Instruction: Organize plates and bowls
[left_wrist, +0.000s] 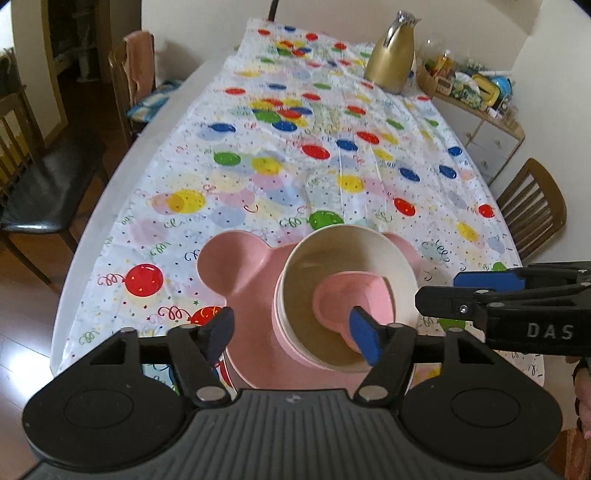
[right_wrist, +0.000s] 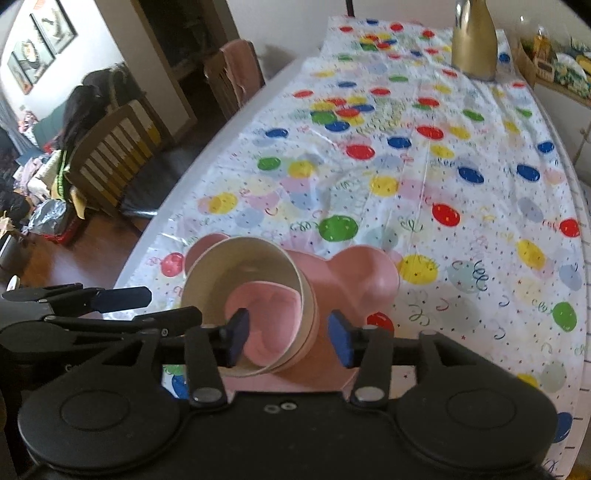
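Ahead, my left gripper (left_wrist: 291, 334) gapes wide over the cream bowl (left_wrist: 345, 295) nested on the pink plate (left_wrist: 236, 262) on the counter (left_wrist: 122, 155), while my right gripper (right_wrist: 290, 336) straddles that bowl's (right_wrist: 247, 295) rim, fingers apart, gripping nothing.

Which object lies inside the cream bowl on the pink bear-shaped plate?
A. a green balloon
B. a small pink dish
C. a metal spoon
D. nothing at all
B: both wrist views look down into the cream bowl and show a small pink dish resting on its bottom, the bowl itself standing on the pink bear-shaped plate.
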